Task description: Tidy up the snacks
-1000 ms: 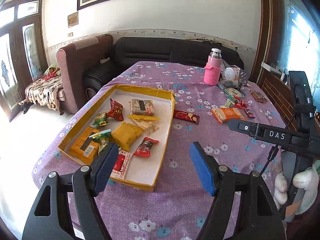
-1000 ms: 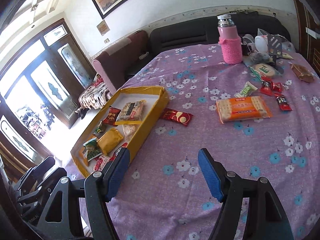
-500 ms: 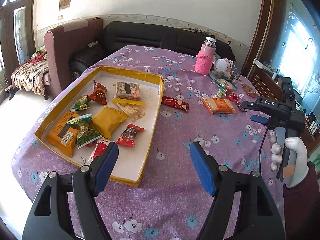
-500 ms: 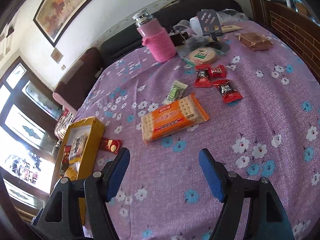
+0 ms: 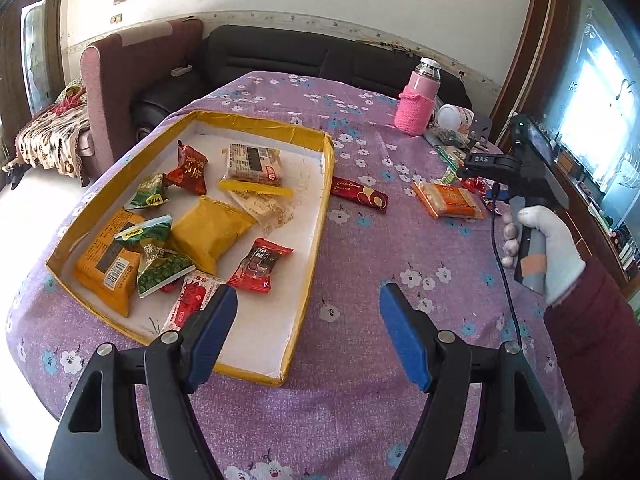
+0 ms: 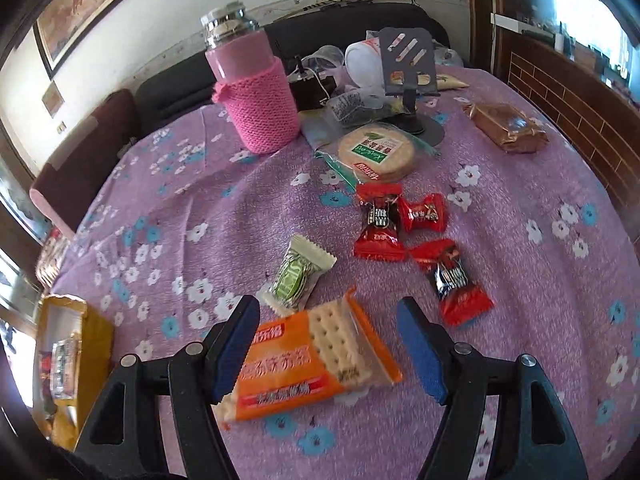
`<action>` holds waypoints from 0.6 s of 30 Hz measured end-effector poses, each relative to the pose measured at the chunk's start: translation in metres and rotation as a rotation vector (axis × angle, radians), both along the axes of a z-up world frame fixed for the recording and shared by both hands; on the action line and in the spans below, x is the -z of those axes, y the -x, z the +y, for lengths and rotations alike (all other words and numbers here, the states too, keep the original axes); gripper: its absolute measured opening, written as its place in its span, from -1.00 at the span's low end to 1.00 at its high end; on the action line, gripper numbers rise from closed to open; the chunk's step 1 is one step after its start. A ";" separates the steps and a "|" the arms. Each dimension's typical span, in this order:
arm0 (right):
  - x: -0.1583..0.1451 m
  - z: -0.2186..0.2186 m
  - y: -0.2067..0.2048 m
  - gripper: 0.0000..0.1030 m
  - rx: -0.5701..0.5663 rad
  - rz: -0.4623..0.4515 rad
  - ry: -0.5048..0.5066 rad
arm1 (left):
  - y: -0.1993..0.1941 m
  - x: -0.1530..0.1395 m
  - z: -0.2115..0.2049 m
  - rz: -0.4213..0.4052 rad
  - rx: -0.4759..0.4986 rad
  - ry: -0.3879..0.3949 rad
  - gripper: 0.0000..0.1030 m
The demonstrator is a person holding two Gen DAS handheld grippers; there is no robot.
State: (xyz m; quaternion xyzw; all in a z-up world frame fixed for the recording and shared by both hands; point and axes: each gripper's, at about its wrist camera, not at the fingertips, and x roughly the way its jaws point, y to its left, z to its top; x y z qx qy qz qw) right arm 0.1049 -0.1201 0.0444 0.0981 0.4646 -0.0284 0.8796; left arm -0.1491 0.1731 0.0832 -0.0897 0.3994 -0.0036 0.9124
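Note:
A yellow-rimmed tray (image 5: 320,216) with a white floor holds several snack packets. My left gripper (image 5: 307,296) hangs open over the tray's near right corner with nothing between its fingers. A dark red bar (image 5: 360,196) lies just right of the tray. In the right wrist view, my right gripper (image 6: 328,308) is open and straddles an orange cracker pack (image 6: 312,360). Its left pad overlaps the pack's edge and its right pad stands apart. Beyond the pack lie a green candy (image 6: 296,276) and three red candies (image 6: 378,220). A gloved hand (image 5: 548,248) holds the right gripper (image 5: 500,164).
At the far end of the purple flowered tablecloth (image 6: 540,200) stand a pink-sleeved bottle (image 6: 256,96), a round cracker pack (image 6: 376,152), a brown packet (image 6: 506,124) and a grey phone stand (image 6: 408,64). A dark sofa (image 5: 280,52) sits behind the table.
My right gripper swung away from the tray toward the loose snacks and sank; the orange cracker pack now lies between its jaws. My left gripper lowered slightly over the tray corner.

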 end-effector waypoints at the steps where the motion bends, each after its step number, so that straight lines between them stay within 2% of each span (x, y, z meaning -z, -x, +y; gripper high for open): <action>1: 0.005 0.004 -0.008 0.40 -0.012 0.018 0.023 | -0.001 0.000 0.000 0.000 0.002 0.000 0.43; 5: 0.019 0.025 -0.018 0.36 -0.104 0.089 0.104 | -0.004 0.004 0.003 0.011 -0.003 0.004 0.43; 8: 0.018 0.037 -0.001 0.37 -0.162 0.137 0.141 | -0.008 0.006 0.005 0.017 -0.003 0.010 0.43; 13: 0.015 0.057 0.049 0.41 -0.331 0.237 0.084 | -0.013 0.010 0.001 0.022 0.014 0.028 0.43; 15: 0.010 0.067 0.064 0.39 -0.446 0.278 -0.027 | -0.015 0.012 -0.002 0.027 0.024 0.031 0.43; 17: 0.002 0.074 0.073 0.35 -0.518 0.262 -0.123 | -0.016 0.014 -0.005 0.033 0.035 0.038 0.43; 18: -0.005 0.079 0.074 0.40 -0.525 0.223 -0.121 | -0.017 0.015 -0.007 0.037 0.041 0.040 0.43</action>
